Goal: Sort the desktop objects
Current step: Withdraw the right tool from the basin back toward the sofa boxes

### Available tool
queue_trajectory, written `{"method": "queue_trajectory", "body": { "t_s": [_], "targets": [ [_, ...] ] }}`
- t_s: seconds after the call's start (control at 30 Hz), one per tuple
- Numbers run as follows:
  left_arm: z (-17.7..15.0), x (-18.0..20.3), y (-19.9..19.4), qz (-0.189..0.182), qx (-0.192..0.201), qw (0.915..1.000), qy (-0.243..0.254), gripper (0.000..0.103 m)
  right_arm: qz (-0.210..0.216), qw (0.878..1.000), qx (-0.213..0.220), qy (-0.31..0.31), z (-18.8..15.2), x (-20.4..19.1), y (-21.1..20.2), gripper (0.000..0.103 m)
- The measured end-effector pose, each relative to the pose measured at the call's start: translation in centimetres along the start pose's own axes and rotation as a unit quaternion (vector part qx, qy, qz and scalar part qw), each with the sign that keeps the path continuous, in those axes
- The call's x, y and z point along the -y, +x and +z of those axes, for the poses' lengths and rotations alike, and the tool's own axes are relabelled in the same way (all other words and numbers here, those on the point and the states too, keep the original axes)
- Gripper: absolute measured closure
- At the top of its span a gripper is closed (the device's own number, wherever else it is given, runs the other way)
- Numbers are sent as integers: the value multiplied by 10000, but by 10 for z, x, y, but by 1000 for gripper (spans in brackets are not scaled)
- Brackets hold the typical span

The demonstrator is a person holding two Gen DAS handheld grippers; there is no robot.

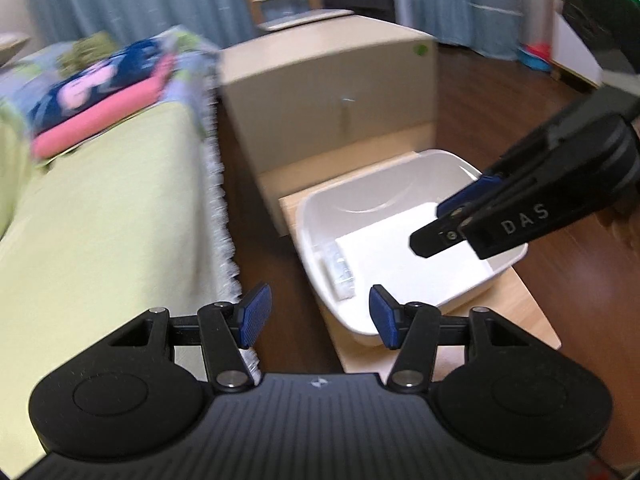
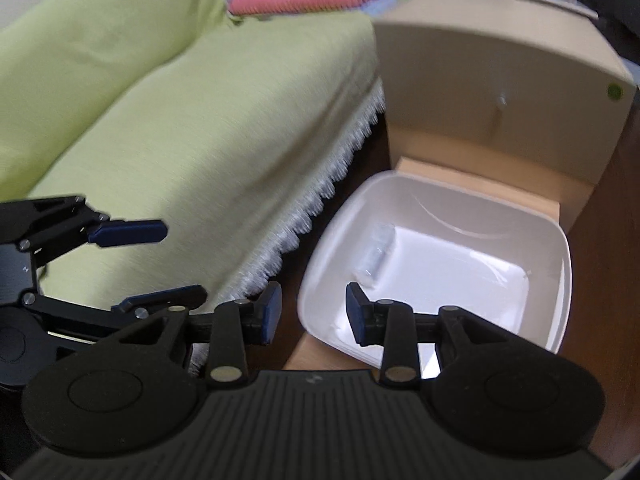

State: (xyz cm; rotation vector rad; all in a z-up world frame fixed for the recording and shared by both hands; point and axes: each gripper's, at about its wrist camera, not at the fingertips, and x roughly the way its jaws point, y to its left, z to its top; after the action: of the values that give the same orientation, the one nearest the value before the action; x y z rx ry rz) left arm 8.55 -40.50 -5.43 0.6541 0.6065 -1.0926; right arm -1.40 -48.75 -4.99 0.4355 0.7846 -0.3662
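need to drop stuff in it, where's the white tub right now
The white tub sits on a low wooden table, right of the green sofa, below both grippers.

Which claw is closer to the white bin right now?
Right. In the left wrist view, the right claw hangs over the bin, above its floor. The left claw sits open just off the bin's near rim, toward the sofa.
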Motion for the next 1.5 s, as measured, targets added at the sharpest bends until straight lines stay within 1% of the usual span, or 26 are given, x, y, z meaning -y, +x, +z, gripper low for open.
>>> {"method": "queue_trajectory", "body": {
  "t_s": [0.13,0.2,0.3,0.4,0.53,0.63,0.77,1.0,1.07,1.23,1.33,1.5],
  "targets": [
    [-10,-18,-44,443,153,9974,-550,45,396,9989,187,-149,10,-34,-15,71],
    [-19,-29,-66,652,227,9943,-815,45,587,9977,254,-236,15,-54,-19,71],
    [-37,-44,-97,931,264,9884,-1168,45,949,9943,214,-435,21,-89,-22,71],
    [-58,-60,-126,1339,262,9798,-1461,45,1279,9894,255,-636,25,-124,-25,70],
    [-89,-80,-161,1797,196,9662,-1839,45,1688,9819,198,-841,26,-166,-25,69],
    [-113,-89,-183,2116,102,9555,-2054,45,1906,9764,162,-999,23,-195,-26,68],
    [-144,-97,-206,2474,-1,9408,-2319,45,2120,9710,133,-1100,19,-224,-28,67],
    [-178,-105,-233,2903,-125,9190,-2664,45,2327,9645,23,-1248,9,-255,-28,65],
    [-197,-105,-240,2992,-134,9132,-2764,45,2364,9633,-20,-1270,6,-261,-26,65],
    [-213,-114,-249,3112,-149,9029,-2963,45,2425,9610,-101,-1326,-2,-268,-23,63],
    [-219,-117,-252,3148,-157,8992,-3035,45,2423,9608,-123,-1338,-4,-271,-22,63],
    [-221,-119,-248,3116,-186,8991,-3071,45,2407,9610,-159,-1350,-6,-270,-20,62]
  ]
}}
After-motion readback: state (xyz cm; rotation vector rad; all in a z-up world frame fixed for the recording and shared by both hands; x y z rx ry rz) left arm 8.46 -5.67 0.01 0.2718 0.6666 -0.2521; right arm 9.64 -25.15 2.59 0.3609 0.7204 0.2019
